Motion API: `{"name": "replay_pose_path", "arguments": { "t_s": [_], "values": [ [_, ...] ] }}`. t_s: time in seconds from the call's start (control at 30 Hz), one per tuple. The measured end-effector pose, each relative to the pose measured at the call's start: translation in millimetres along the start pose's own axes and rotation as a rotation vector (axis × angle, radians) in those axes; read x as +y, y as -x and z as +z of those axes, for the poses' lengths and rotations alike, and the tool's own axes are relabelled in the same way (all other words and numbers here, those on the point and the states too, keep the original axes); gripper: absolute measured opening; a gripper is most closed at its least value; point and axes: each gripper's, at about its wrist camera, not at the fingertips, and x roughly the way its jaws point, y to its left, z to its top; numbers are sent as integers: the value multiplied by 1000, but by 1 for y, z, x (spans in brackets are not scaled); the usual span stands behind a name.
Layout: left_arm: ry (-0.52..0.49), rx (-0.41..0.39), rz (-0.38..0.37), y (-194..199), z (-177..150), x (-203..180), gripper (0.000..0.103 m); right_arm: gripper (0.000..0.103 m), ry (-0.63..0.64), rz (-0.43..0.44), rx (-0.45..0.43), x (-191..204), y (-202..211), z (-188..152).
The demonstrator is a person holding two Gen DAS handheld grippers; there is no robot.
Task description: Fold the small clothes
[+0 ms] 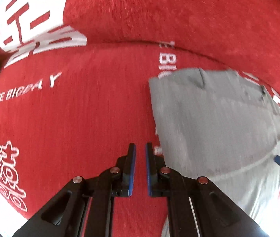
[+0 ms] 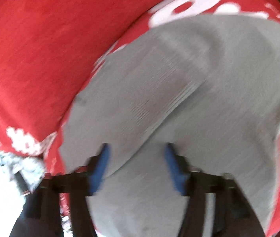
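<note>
The left gripper (image 1: pixel 140 148) is hovering nearly closed and empty, the grey garment (image 1: pixel 215 122) lying just to its right on the red cloth (image 1: pixel 80 118). The right gripper (image 2: pixel 138 150) is spreading wide over that garment, probably lining up a grab.

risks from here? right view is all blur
1. The right gripper hangs open over the grey garment amid heavy motion blur; closing now may catch several layers or miss the edge.
2. The left gripper sits nearly closed over the red cloth, beside the garment; it could pinch the cloth instead.
</note>
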Motion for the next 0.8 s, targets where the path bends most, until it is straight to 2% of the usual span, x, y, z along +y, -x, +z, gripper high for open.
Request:
{"name": "replay_pose_path", "arguments": {
  "t_s": [0.07,0.17,0.27,0.33,0.37,0.4,0.43,0.47,0.57,0.7,0.8],
  "values": [
    [12,4,6,4,-14,1,11,69,-10,123,105,17,-26,-24],
    [56,6,19,6,-25,7,11,69,-49,248,234,54,-83,-55],
    [87,8,37,7,-29,15,11,69,-97,327,306,78,-120,-78],
    [94,8,46,9,-31,22,11,67,-106,326,317,92,-146,-89],
    [94,8,48,10,-32,24,11,59,-111,319,315,95,-148,-92],
    [95,7,49,12,-33,28,11,48,-115,305,308,102,-158,-95],
    [94,4,51,14,-33,31,11,18,-117,301,303,108,-167,-94],
    [93,-2,53,16,-34,34,11,6,-117,300,299,111,-169,-94],
    [67,-21,64,20,-36,37,11,6,-90,285,288,120,-174,-99],
    [53,2,53,10,-34,29,11,6,-62,226,319,128,-194,-112],
    [30,-3,33,10,-32,16,11,9,-30,201,354,130,-181,-110]
  ]
}}
